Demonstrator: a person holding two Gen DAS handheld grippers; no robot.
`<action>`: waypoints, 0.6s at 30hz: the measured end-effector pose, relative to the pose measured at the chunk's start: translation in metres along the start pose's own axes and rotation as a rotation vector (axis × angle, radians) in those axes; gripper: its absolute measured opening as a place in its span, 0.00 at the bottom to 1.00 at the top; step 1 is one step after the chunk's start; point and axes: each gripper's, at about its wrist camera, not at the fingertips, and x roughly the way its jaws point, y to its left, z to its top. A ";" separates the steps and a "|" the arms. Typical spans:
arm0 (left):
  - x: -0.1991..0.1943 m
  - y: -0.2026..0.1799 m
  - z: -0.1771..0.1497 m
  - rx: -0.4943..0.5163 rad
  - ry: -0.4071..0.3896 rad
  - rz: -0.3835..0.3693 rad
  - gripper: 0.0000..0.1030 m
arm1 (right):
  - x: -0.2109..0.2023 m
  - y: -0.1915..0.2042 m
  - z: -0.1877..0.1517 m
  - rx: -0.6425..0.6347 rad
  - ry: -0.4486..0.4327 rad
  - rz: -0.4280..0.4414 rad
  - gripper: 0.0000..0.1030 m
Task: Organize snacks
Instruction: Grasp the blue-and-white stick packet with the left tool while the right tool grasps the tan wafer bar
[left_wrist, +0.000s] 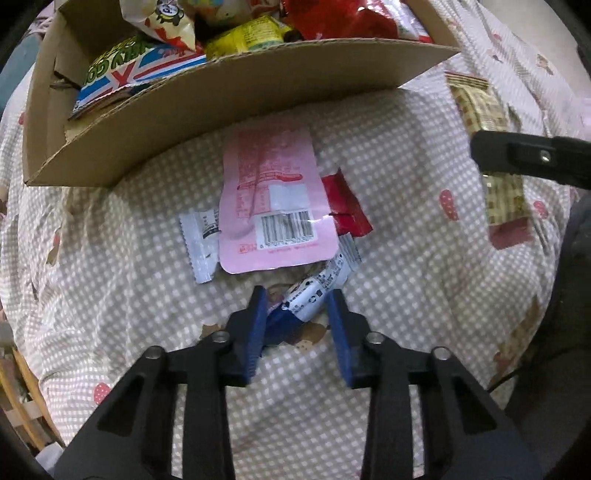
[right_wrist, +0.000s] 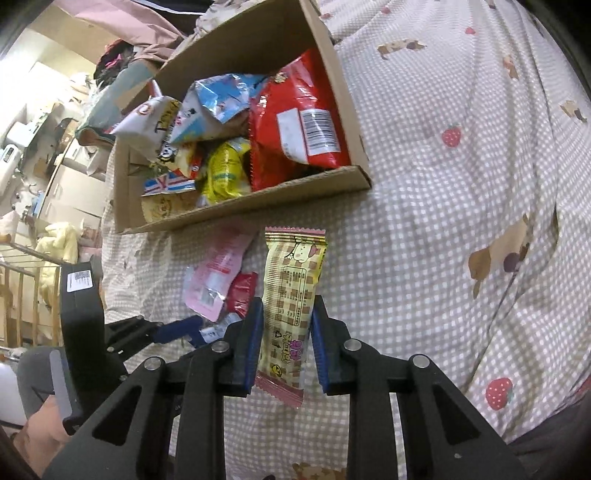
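Left gripper (left_wrist: 297, 295): fingers (left_wrist: 256, 325) apart, straddling the near end of a small blue-and-white packet (left_wrist: 314, 295) lying on the checked bedspread (left_wrist: 406, 258). Gaps show on both sides, so no grip; the packet rests on the fabric.

Right gripper (right_wrist: 286, 314): fingers (right_wrist: 251, 332) on either side of a long yellow checked wafer bar (right_wrist: 291, 306), about midway along it. Small gap visible at the right pad, so can't tell whether it's clamped or only bracketed. The bar points away from the camera, toward the box.

Loose pile on the bedspread just near of the box: a pink pouch (left_wrist: 273, 199) barcode side up, on top of a white sachet (left_wrist: 201, 243) at its left and a red packet (left_wrist: 345, 206) at its right. The blue-and-white packet pokes out from under the pouch's near edge.

Cardboard box (left_wrist: 221, 110) sits at the far side, open-topped, already holding a big red bag (right_wrist: 299, 122), a yellow packet (right_wrist: 225, 173), a crumpled light-blue bag (right_wrist: 218, 103), a white cartoon bag (right_wrist: 155, 125) and a flag-print pack (left_wrist: 140, 74).

In the left wrist view the wafer bar (left_wrist: 476, 107) lies well right of the pile, with a right gripper finger (left_wrist: 524, 158) across it.
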 end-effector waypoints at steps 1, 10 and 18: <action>-0.001 0.003 -0.002 -0.008 0.004 -0.008 0.25 | 0.003 0.003 0.000 0.001 0.000 0.002 0.25; -0.009 -0.012 -0.031 0.034 0.036 -0.051 0.18 | 0.021 0.023 -0.001 -0.007 -0.010 0.013 0.25; -0.016 -0.030 -0.057 0.103 0.006 0.042 0.19 | 0.012 0.019 -0.007 -0.009 -0.019 0.016 0.25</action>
